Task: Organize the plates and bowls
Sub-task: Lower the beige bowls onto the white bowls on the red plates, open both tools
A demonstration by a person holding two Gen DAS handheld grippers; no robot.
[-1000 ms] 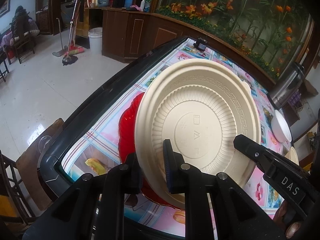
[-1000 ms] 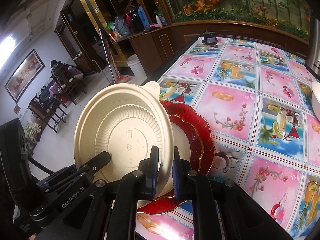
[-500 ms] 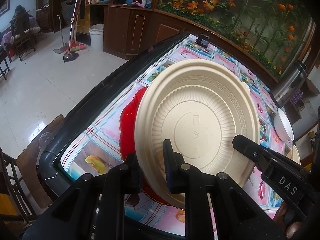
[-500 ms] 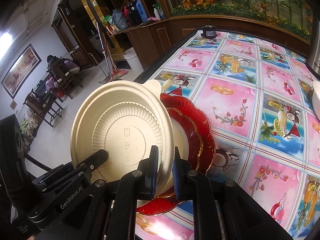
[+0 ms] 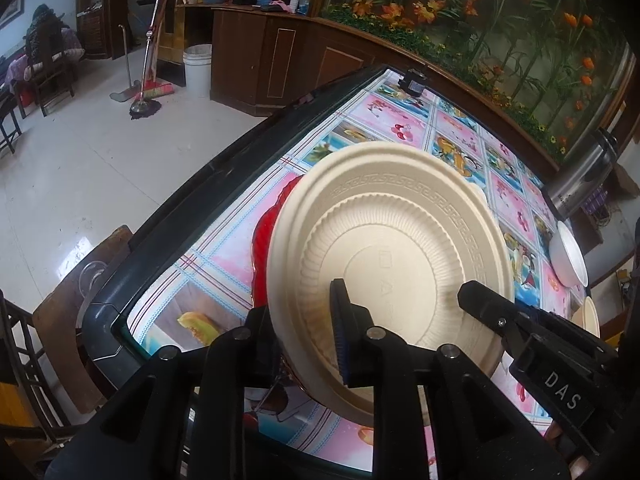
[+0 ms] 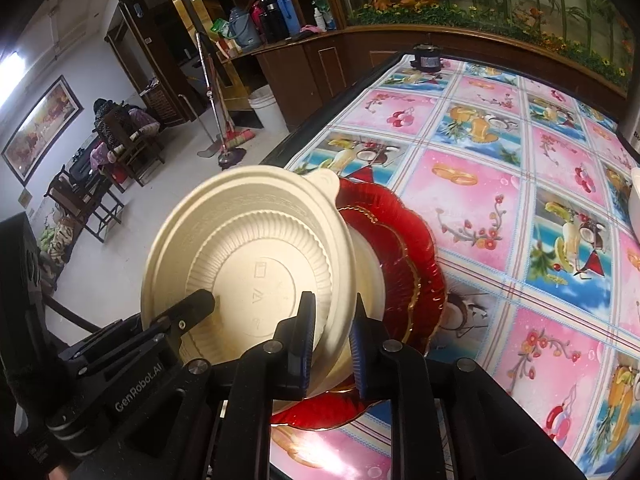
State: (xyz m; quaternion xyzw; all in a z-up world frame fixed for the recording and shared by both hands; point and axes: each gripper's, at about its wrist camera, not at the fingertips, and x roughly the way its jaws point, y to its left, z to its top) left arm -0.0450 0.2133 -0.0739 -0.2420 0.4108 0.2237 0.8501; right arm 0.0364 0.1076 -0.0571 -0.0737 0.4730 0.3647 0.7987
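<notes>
While gripped by both tongs, tilted steeply with ribbed underside toward the cameras: beige plate (image 5: pixel 400 240) (image 6: pixel 248 248), raised over the counter's (image 5: pixel 380 116) (image 6: pixel 480 200) near left corner. Left tongs (image 5: pixel 300 308) closed on the plate's lower rim, one finger in front on the underside, the other behind it. Right tongs (image 6: pixel 332 308) likewise pinched shut on the rim, a finger on each face. Each pair of tongs visible in the other's view, tips against the same plate.

Directly behind and below the beige plate: stack of red plates (image 5: pixel 264 240) (image 6: pixel 400 248) with scalloped gilt rims, lying flat, a cream dish (image 6: pixel 368 272) nested in them. Close to the counter's dark left edge, only a narrow band of patterned cloth between stack and edge.

Beyond the stack, toward the far edge and the right: wide stretch of bare cloth, carrying only a small black object (image 5: pixel 414 80) (image 6: pixel 427 58) at the far left corner. Along the right edge: white bowl (image 5: pixel 568 256), a second beige bowl (image 5: pixel 590 312) nearer, and a steel flask (image 5: pixel 580 176) farther back, all well apart from the red stack.

Off the left edge: wooden chair (image 5: pixel 68 312) just beside the near corner, then open tiled floor.
</notes>
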